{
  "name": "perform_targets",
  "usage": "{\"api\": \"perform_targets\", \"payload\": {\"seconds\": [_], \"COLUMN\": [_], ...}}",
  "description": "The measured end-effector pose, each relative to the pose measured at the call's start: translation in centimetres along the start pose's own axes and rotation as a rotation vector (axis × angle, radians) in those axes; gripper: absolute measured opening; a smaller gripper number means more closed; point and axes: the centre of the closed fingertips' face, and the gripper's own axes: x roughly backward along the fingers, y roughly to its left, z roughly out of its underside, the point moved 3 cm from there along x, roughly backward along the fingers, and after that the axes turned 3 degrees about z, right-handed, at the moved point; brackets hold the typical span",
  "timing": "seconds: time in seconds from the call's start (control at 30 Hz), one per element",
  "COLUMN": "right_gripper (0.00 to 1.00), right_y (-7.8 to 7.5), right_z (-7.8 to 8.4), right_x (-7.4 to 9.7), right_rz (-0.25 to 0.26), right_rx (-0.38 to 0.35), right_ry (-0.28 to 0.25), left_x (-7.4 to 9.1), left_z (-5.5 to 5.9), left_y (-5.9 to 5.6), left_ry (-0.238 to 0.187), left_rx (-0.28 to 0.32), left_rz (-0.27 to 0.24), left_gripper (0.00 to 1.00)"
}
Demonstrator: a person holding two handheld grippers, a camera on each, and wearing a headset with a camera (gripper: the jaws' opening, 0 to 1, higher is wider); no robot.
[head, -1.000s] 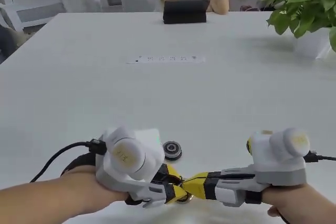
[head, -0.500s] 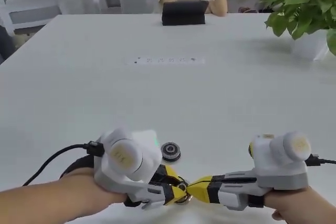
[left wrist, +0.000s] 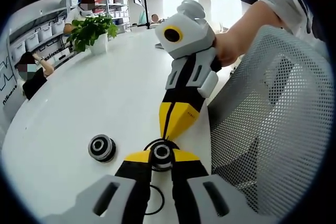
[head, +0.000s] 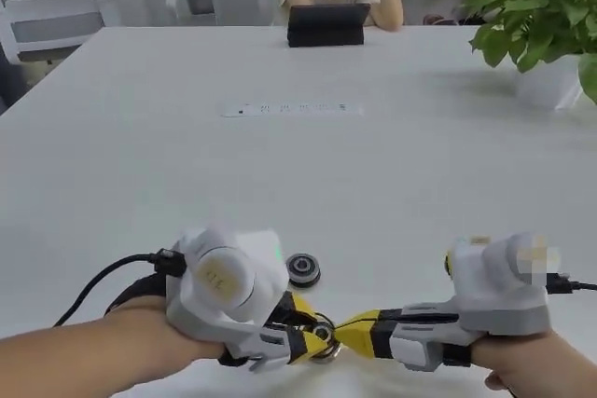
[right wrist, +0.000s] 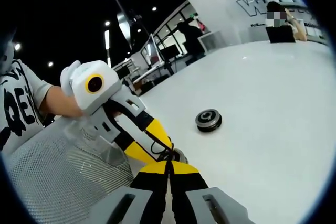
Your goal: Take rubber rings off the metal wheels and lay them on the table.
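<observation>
The left gripper (head: 312,340) has its fingers closed on a metal wheel (left wrist: 161,152) just above the surface (head: 420,184). The right gripper (head: 343,331), fingers pressed together, meets that wheel's black rubber ring (left wrist: 150,144) from the opposite side; whether it pinches the ring, I cannot tell. A second wheel (head: 303,268) lies just beyond the gripped wheel. Far beyond it sit a power strip (head: 292,108) and a potted plant (head: 536,2).
</observation>
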Motion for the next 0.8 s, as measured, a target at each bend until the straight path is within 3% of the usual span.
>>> {"api": "perform_targets", "payload": {"seconds": [0.63, 0.8], "right_gripper": [0.0, 0.0], "right_y": [0.6, 0.8], "right_z": [-1.3, -1.7], "right_x": [0.2, 0.1], "right_rz": [-0.025, -0.034], "right_rx": [0.002, 0.006], "right_ry": [-0.028, -0.033], "left_x": [3.6, 4.7], "left_z": [-1.4, -1.7], "left_y": [-0.3, -0.4], "left_ry": [-0.074, -0.099], "left_rx": [0.01, 0.037], "left_rz": [-0.002, -0.006], "left_gripper": [0.26, 0.33]}}
